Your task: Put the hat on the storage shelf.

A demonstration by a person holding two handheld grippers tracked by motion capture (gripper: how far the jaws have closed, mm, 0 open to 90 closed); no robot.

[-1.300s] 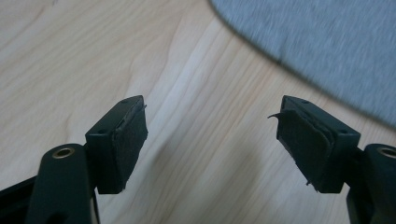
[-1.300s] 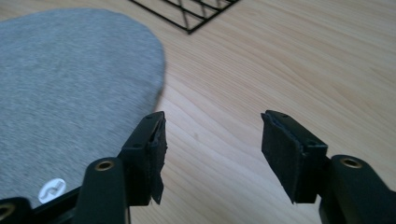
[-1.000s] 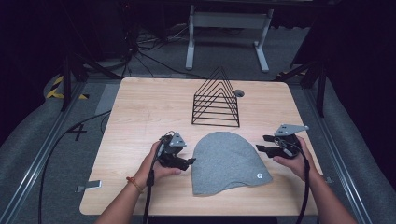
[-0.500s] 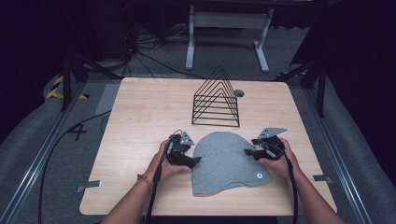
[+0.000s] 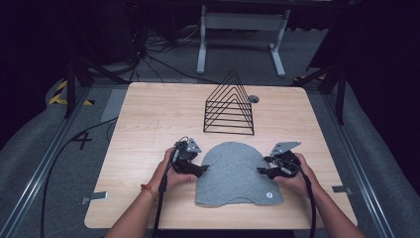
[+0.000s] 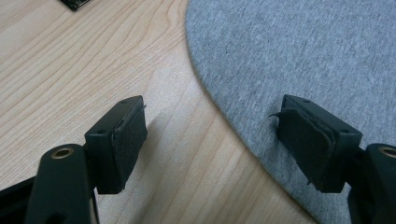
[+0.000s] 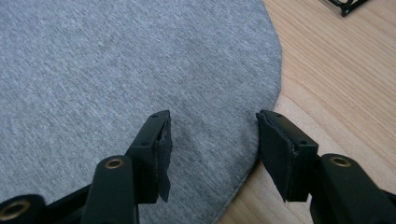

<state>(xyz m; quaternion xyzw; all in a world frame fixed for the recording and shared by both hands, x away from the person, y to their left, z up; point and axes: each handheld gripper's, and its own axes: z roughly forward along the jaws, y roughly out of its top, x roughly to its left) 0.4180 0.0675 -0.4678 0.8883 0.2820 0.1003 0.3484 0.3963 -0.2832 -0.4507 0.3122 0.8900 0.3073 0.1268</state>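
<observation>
Flanking a flat grey beanie [image 5: 234, 173], left hand-held gripper [image 6: 212, 135] jaws apart, right hand-held gripper [image 7: 212, 140] jaws apart

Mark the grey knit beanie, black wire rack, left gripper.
grey knit beanie [image 5: 233, 171], high view, crown middle.
black wire triangular rack [image 5: 229, 106], high view, front wires.
left gripper [image 6: 210, 140], left gripper view, gap between open jaws.

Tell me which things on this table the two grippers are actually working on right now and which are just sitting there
In the job:
- grey beanie, flat on the table
- left gripper, open, straddling the beanie's edge
- right gripper, open, over its opposite edge

Lying about:
- black wire rack, behind the beanie
- small round grey thing beside the rack
</observation>
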